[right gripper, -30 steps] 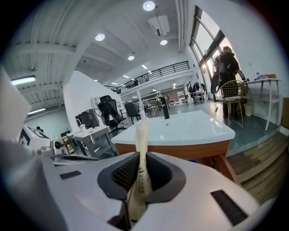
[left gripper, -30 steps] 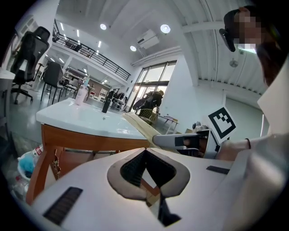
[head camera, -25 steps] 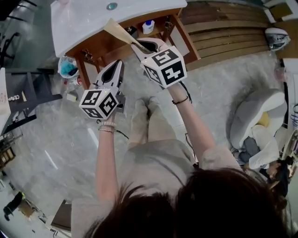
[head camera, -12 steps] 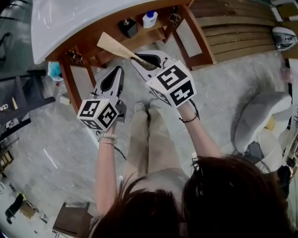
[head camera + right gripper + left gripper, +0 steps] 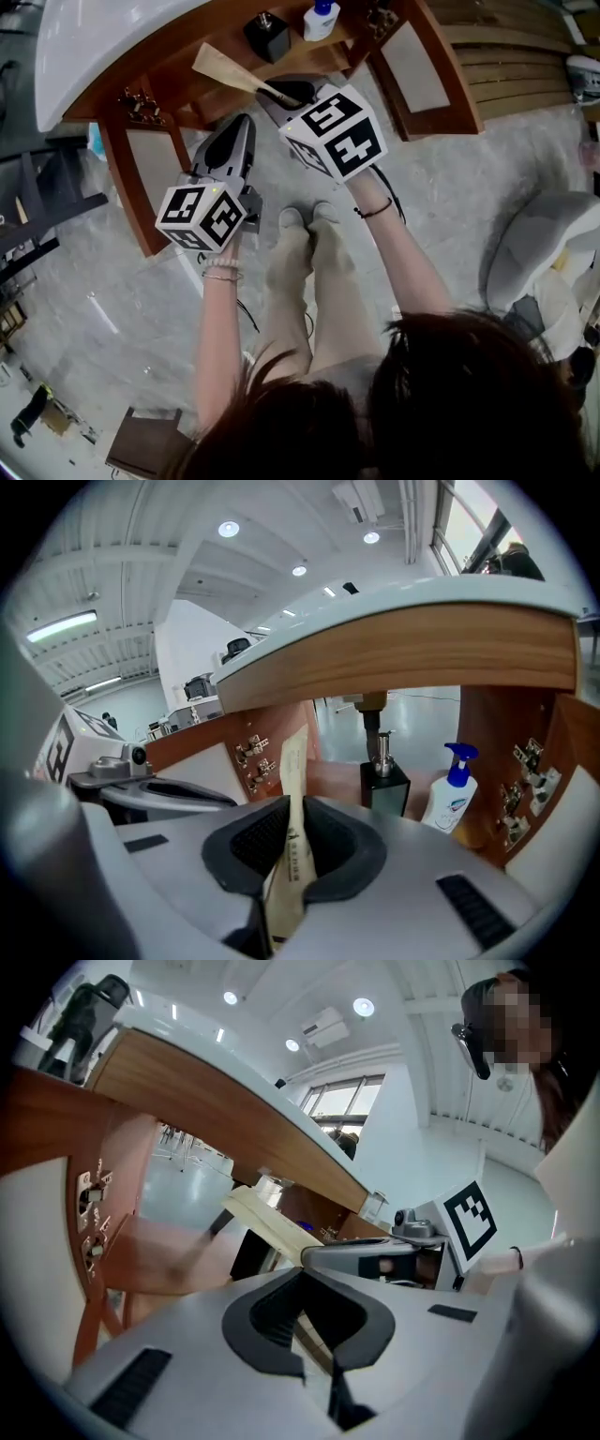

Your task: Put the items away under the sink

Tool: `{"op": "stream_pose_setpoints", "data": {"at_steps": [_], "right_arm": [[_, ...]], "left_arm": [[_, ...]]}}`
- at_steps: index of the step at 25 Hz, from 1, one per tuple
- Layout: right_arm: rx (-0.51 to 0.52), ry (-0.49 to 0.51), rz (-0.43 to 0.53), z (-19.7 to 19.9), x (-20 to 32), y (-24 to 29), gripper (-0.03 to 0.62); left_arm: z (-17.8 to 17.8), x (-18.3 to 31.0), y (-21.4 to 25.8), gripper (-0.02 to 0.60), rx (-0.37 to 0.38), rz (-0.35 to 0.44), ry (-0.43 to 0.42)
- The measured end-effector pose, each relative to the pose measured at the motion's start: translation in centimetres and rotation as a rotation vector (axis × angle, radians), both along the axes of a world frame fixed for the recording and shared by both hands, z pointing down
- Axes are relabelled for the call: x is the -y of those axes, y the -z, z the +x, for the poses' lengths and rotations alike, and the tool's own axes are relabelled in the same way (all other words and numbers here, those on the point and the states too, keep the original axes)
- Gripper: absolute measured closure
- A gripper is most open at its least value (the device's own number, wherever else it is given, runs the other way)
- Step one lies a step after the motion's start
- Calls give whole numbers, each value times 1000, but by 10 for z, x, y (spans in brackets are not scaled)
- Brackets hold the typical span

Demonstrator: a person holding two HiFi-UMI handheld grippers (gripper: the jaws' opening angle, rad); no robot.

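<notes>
A flat beige paper packet (image 5: 225, 70) is pinched in my right gripper (image 5: 281, 94), which is shut on its lower end. The packet (image 5: 292, 789) stands up between the dark pads and points at the open wooden cabinet under the white sink top (image 5: 103, 47). On the cabinet shelf stand a black pump dispenser (image 5: 267, 36) (image 5: 382, 780) and a white spray bottle with a blue top (image 5: 321, 19) (image 5: 450, 799). My left gripper (image 5: 242, 127) hovers to the left of the right one, shut and holding nothing. The packet (image 5: 267, 1222) also shows in the left gripper view.
Both cabinet doors hang open, the left door (image 5: 141, 178) and the right door (image 5: 417, 66), flanking the opening. The person's legs and shoes (image 5: 300, 225) are just below the grippers. A white chair (image 5: 544, 244) stands at the right on the grey floor.
Both grippers and the head have moved closer to the cabinet. The packet's tip now lies over the front of the shelf, still held by the right gripper.
</notes>
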State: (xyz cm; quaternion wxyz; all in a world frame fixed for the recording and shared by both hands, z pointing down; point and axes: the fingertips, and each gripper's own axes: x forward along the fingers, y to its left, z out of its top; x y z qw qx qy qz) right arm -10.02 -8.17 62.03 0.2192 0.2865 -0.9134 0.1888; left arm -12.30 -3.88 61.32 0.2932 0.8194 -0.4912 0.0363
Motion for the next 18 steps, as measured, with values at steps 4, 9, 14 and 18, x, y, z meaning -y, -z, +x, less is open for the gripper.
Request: {"op": "stream_pose_setpoints", "data": {"at_steps": [4,9,14,18], "right_arm": [[18,-23,15,-15,24,-19,543],[25,-60,34,-35,56,-42,543],[8,-89,47,-56,77,-65,543],[2,-116,64,-70,94,-78,543]], "left_arm": [[-13,16,-17,580,7,34,21],[-31,34,-40,581,27,56,43],[-46,45,-60,581,31,69,67],[-60,55,-71,581,40,85,92]]}}
